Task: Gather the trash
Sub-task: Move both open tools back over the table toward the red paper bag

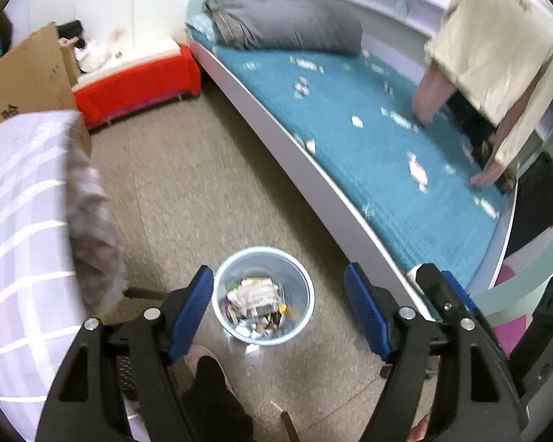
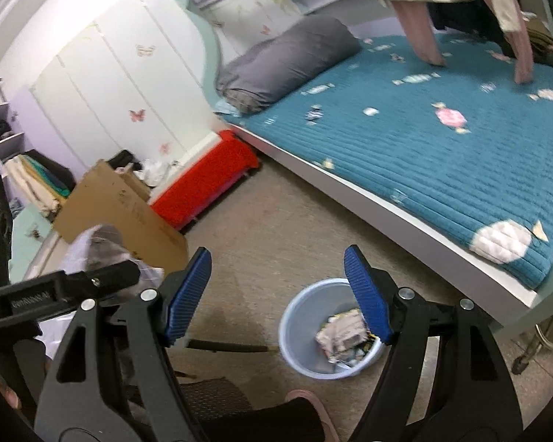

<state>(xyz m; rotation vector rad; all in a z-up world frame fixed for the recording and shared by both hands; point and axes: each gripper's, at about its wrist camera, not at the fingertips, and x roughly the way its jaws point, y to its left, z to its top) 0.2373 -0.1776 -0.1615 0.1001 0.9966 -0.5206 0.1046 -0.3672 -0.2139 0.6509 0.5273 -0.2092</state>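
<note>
Trash bin: a pale blue round bin (image 1: 263, 296) stands on the floor beside the bed, upright, with its mouth open to the top.
Trash in bin: crumpled papers and wrappers (image 1: 256, 304) lie at the bottom; the bin is partly filled.
Left claw: the left claw (image 1: 278, 313) hangs above the bin with its blue pads (image 1: 191, 313) wide apart and nothing between them; in its view the bin shows in the gap.
Right claw: the right claw (image 2: 278, 294) is also spread wide and holds nothing; its right pad covers part of the rim of the bin (image 2: 328, 331) in its view.
Floor: a beige carpet (image 1: 188, 191) lies under the bin.
Bed: a teal quilted cover (image 2: 442, 154) with a candy pattern, and a grey rolled blanket (image 2: 287, 62) near the head end.
Further away: a red box (image 2: 202, 184) and a brown cardboard sheet (image 2: 121, 210) stand near the white wardrobe (image 2: 103, 84).
</note>
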